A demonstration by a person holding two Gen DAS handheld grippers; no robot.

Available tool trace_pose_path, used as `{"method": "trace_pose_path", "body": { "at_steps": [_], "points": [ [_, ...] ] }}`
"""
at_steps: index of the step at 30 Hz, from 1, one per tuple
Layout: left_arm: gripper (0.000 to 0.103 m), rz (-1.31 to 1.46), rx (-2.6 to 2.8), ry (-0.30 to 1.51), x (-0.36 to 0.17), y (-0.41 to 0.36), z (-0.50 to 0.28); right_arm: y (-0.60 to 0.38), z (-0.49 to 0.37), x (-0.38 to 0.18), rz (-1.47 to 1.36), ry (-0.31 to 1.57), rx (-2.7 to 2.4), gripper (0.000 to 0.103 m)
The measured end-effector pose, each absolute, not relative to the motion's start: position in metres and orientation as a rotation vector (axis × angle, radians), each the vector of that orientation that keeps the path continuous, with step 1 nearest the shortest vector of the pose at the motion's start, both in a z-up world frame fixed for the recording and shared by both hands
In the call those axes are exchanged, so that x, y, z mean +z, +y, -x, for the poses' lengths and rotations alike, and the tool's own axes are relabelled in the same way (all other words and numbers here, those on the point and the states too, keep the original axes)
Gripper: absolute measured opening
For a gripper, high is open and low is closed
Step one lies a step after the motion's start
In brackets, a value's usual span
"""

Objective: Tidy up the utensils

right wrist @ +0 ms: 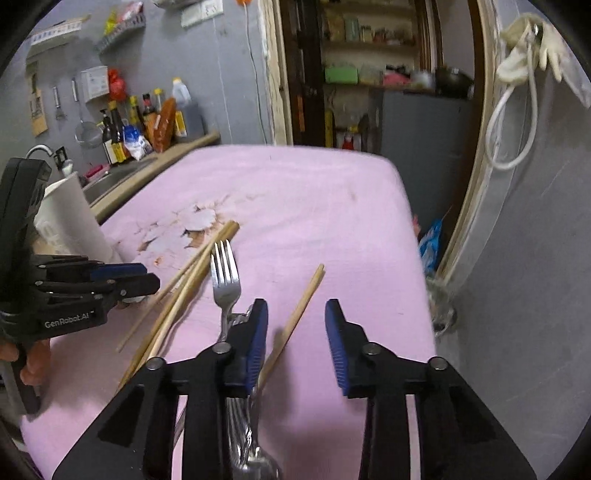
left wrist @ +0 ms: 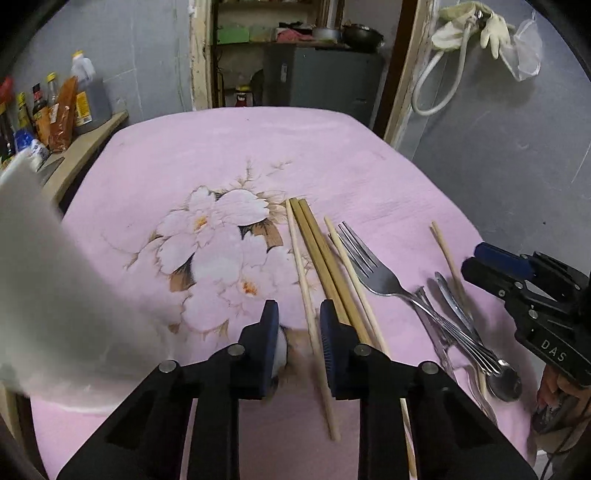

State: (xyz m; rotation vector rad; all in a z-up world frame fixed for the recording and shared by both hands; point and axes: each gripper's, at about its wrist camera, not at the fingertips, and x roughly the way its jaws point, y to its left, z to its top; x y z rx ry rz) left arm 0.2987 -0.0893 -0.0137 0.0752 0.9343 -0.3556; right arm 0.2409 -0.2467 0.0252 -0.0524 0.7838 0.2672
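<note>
Jaws hide fork (right wrist: 225, 280) handle; white cup (left wrist: 44, 280) blurred.

Pink cloth (left wrist: 332, 155) with white flower print (left wrist: 221, 251) covers the table. Left of it, a counter (left wrist: 92, 140) carries sauce bottles (right wrist: 118, 129) and a large dark jug (left wrist: 88, 96). Strainer (right wrist: 86, 133) hangs on grey wall. Open doorway behind shows cluttered shelves (right wrist: 373, 77). White hose (left wrist: 439, 85) and gloves (left wrist: 491, 29) hang at right.
</note>
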Motion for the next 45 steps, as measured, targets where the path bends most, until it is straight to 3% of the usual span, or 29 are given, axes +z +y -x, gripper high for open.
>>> {"method": "trace_pose_path", "body": {
  "at_steps": [15, 17, 18, 28, 35, 45],
  "points": [
    [0.018, -0.075, -0.355, 0.983, -0.027, -0.098, -0.327, -0.248, -0.276, 0.010, -0.011, 0.875, 0.235, 0.023],
    [0.011, -0.077, -0.355, 0.981, -0.027, -0.100, -0.328, -0.251, -0.277, 0.010, -0.034, 0.876, 0.229, 0.018],
    [0.005, -0.082, -0.344, 0.979, -0.027, -0.099, -0.327, -0.250, -0.279, 0.010, -0.040, 0.877, 0.220, 0.011],
    [0.002, -0.016, -0.395, 0.931, -0.012, -0.088, -0.300, -0.257, -0.276, 0.016, -0.157, 0.867, 0.261, 0.006],
    [0.002, 0.096, -0.462, 0.819, 0.009, -0.069, -0.267, -0.244, -0.245, 0.044, -0.143, 0.719, 0.335, 0.004],
    [0.002, 0.188, -0.464, 0.506, 0.053, -0.040, -0.219, -0.219, -0.205, 0.080, -0.148, 0.434, 0.437, 0.003]
  ]
}}
